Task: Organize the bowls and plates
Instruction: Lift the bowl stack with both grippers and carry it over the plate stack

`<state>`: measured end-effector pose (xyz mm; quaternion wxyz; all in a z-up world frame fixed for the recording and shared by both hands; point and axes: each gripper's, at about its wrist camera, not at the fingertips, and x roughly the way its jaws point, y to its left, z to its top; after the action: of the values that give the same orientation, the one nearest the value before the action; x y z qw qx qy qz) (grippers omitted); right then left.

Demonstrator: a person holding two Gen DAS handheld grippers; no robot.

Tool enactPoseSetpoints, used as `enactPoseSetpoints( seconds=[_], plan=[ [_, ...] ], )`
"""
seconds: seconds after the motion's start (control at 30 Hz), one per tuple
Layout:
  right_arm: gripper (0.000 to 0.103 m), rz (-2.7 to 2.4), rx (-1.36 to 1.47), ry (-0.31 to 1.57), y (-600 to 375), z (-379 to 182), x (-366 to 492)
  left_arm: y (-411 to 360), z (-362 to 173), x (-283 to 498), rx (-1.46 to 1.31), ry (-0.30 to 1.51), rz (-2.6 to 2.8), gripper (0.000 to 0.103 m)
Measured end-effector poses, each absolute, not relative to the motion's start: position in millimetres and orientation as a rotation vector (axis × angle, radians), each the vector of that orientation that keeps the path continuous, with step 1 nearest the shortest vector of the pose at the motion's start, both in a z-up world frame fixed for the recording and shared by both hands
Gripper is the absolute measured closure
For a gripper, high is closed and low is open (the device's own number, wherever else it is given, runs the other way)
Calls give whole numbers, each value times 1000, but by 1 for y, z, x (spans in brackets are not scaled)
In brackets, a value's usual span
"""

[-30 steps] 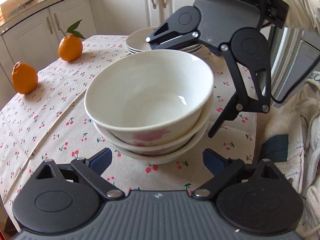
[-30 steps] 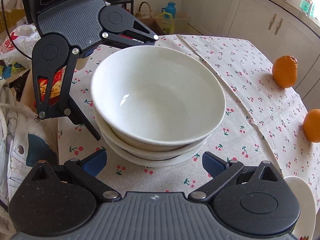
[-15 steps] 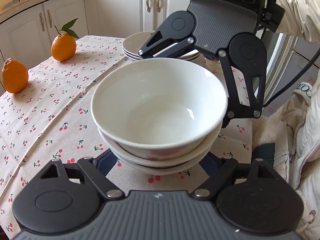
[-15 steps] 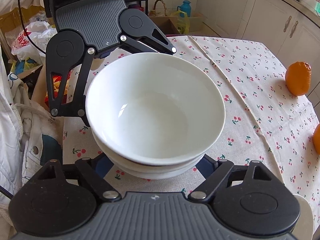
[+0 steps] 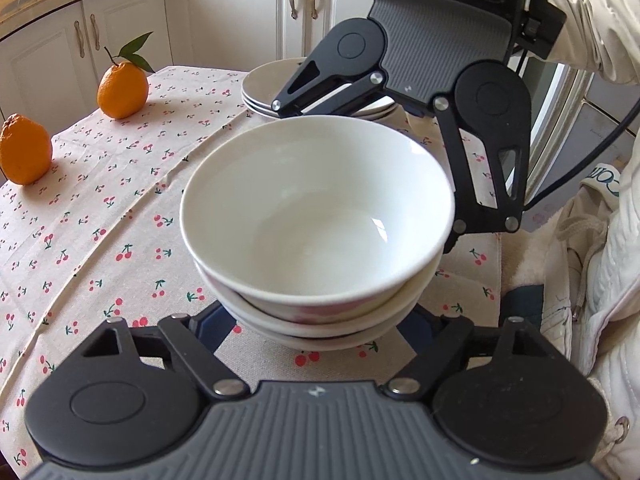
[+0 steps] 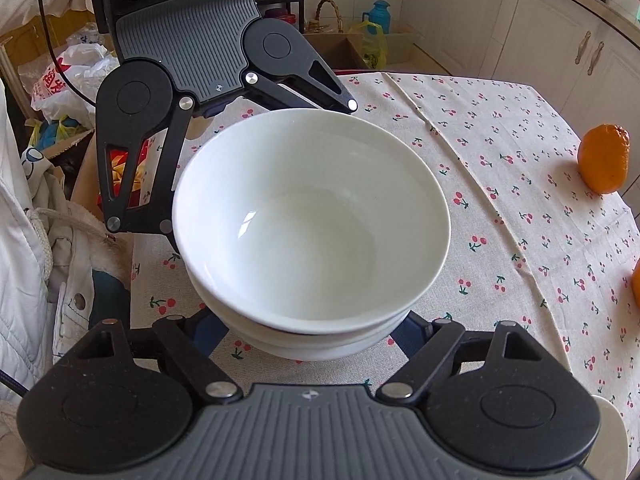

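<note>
A stack of three white bowls [image 5: 316, 216] [image 6: 312, 220] stands over the cherry-print tablecloth [image 5: 100, 216], the lowest with a pink mark on its side. My left gripper [image 5: 316, 330] takes the stack from the near side in the left wrist view. Its blue pads [image 5: 212, 326] press the bottom bowl's flanks while the jaws are still closing. My right gripper [image 6: 310, 336] grips the opposite side the same way, its jaws also closing with the stack between them. Each gripper shows across the bowls in the other's view, the right gripper [image 5: 362, 176] and the left gripper [image 6: 264, 176].
A pile of white plates [image 5: 264, 84] sits behind the bowls. Two oranges [image 5: 122, 90] [image 5: 24, 150] lie far left on the cloth, seen also as oranges [image 6: 604, 158] at right. Another plate's rim [image 6: 612, 432] shows at bottom right. A person's white sleeve [image 5: 592, 20] and jacket flank the table.
Both grippers have closed from wide open onto the bowl stack's lower sides. The stack now looms larger and nearer in both views.
</note>
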<state>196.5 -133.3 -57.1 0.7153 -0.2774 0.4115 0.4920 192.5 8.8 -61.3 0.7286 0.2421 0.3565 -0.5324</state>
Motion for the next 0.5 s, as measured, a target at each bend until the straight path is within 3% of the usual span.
enactPoseSetpoints(
  seconds=[0.5],
  plan=[
    [15,1087,-614,915,-133,-57,195,11,-63,192,529,775,-1185,18]
  ],
)
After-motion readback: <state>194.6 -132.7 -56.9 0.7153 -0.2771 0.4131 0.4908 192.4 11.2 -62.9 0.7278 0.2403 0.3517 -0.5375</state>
